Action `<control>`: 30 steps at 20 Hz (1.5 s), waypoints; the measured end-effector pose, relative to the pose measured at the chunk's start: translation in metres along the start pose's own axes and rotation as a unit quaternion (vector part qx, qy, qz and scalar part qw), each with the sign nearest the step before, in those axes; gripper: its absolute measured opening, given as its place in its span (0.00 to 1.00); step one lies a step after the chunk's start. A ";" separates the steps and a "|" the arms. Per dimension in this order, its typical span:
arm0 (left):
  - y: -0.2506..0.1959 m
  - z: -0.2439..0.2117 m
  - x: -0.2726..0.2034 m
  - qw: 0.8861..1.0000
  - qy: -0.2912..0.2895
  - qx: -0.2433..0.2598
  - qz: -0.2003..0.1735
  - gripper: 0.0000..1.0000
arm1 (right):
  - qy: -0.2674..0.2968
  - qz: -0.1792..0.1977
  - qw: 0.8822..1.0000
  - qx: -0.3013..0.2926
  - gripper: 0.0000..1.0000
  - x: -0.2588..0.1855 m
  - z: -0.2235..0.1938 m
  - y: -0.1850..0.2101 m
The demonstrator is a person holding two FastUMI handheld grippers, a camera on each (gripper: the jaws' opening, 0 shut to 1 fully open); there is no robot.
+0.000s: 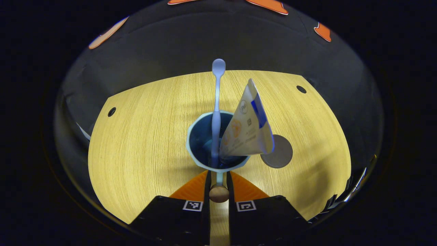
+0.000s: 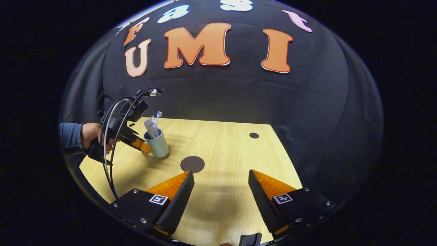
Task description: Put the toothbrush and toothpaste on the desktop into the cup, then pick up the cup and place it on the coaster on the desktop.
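Toothbrush [image 1: 217, 102] and toothpaste tube [image 1: 247, 124] stand inside the pale blue cup [image 1: 191, 136] on the wooden desktop [image 1: 143, 143], a dark round coaster [image 1: 280, 152] just beside it. The left gripper [image 1: 218, 182] is clamped on the cup's handle [image 1: 219, 193], fingers nearly together. From the right gripper view, a hand [image 2: 91, 135] in a blue sleeve [image 2: 70, 135] angles that tool down toward the cup, while the right gripper [image 2: 221, 184] hangs above the desktop, jaws spread wide, holding nothing.

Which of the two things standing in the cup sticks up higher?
The toothbrush. Its thin stem rises straight above the cup, its head topping the toothpaste, a broad flat tube that leans sideways over the rim.
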State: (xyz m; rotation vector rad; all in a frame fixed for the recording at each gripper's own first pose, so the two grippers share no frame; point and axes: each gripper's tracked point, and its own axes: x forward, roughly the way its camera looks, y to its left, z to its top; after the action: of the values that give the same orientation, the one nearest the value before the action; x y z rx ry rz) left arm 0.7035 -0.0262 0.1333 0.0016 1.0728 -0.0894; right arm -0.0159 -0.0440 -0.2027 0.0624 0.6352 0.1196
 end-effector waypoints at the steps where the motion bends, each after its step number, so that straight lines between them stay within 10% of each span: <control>1: -0.001 0.004 -0.002 1.000 -0.001 0.003 -0.001 0.21 | -0.001 -0.002 1.000 0.002 0.96 0.000 0.000 -0.001; 30: -0.020 0.001 -0.017 0.995 0.005 0.085 -0.052 0.21 | 0.024 -0.071 0.996 0.044 0.96 -0.023 -0.019 -0.034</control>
State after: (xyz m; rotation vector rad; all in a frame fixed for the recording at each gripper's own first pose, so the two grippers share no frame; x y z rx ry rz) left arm 0.6951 -0.0447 0.1499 0.1001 1.0733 -0.2745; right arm -0.0429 -0.0805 -0.2078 0.0992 0.6913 -0.0435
